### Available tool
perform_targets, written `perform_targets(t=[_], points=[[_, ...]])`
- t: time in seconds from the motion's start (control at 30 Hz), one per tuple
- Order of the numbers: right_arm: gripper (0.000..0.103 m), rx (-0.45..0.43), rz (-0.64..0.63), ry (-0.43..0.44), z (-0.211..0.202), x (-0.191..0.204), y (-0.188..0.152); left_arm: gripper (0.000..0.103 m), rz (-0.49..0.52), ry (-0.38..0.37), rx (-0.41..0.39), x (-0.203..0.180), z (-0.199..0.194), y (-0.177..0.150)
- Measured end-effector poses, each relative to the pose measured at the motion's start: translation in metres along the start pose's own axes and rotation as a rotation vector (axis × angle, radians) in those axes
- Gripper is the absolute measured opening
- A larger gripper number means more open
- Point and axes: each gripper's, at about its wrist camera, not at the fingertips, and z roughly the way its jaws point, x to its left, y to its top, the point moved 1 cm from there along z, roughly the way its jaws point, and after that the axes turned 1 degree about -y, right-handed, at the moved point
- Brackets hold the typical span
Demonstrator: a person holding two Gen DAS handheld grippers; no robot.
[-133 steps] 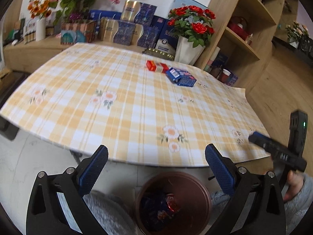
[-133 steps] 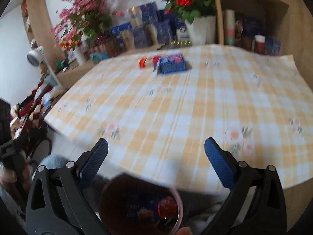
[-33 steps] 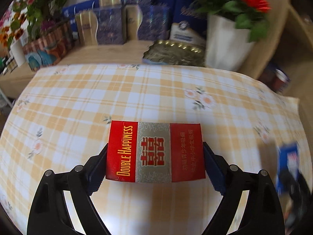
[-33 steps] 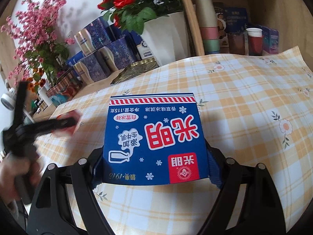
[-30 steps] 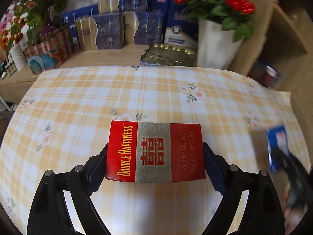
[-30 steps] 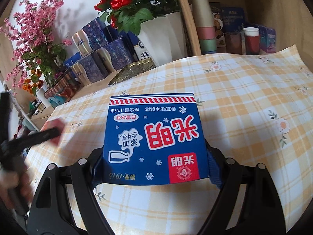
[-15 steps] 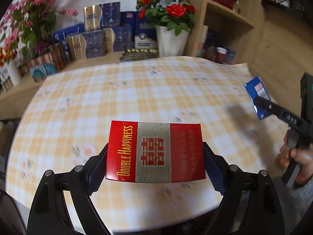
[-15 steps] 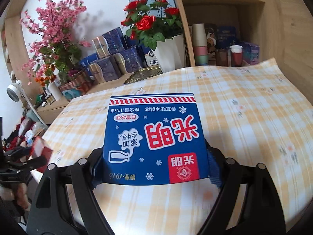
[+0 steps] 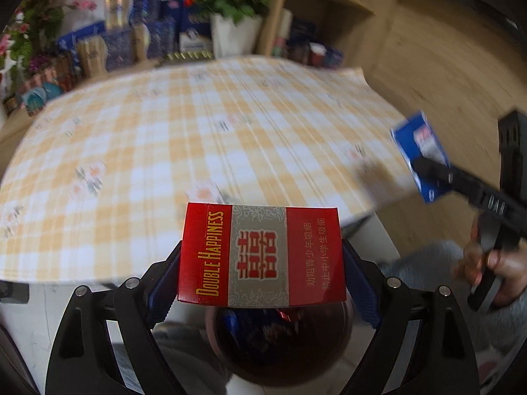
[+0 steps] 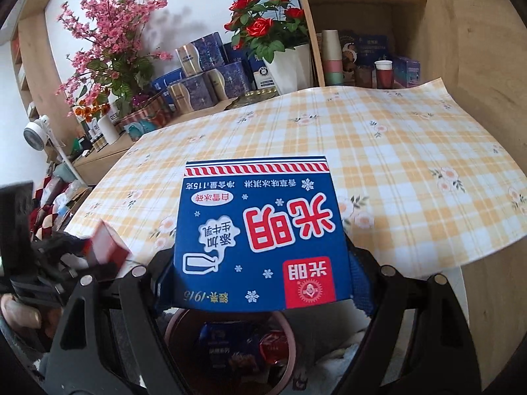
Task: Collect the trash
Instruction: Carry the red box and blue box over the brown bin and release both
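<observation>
My left gripper (image 9: 262, 276) is shut on a red Double Happiness cigarette pack (image 9: 260, 255), its pads pressing both short ends. The pack hangs just above a brown round bin (image 9: 280, 342) with wrappers inside, in front of the table's near edge. My right gripper (image 10: 260, 270) is shut on a blue ice-cream carton (image 10: 260, 235) with white and red print, over the same bin (image 10: 227, 345). The left wrist view also shows the blue carton (image 9: 420, 154) at the right, and the right wrist view shows the red pack (image 10: 105, 247) at the left.
A table with a yellow checked cloth (image 10: 378, 151) lies beyond the bin. Behind it stand a white pot of red roses (image 10: 290, 69), blue and gold gift boxes (image 10: 204, 75), pink flowers (image 10: 108, 46) and a wooden shelf with cups (image 10: 362, 65). A hand (image 9: 494, 263) holds the other gripper.
Both grippers have pulled back from the middle of the table to its near edge, each carrying its box. The bin has come into view beneath both.
</observation>
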Motion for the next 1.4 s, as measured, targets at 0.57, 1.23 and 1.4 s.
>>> perform_targets(t=[0.57, 1.23, 1.4], points=[[0.082, 0.062, -0.012, 0.01, -0.006, 0.011, -0.044, 0.087, -0.154, -0.021, 0.337, 0.002, 0.092, -0.068], [0.082, 0.2, -0.042, 0.015, 0.024, 0.027, -0.076, 0.097, -0.071, 0.139, -0.077, 0.025, -0.016, -0.023], [0.082, 0.294, -0.073, 0.045, 0.049, 0.045, -0.091, 0.097, -0.051, 0.207, -0.17, 0.038, -0.041, -0.037]])
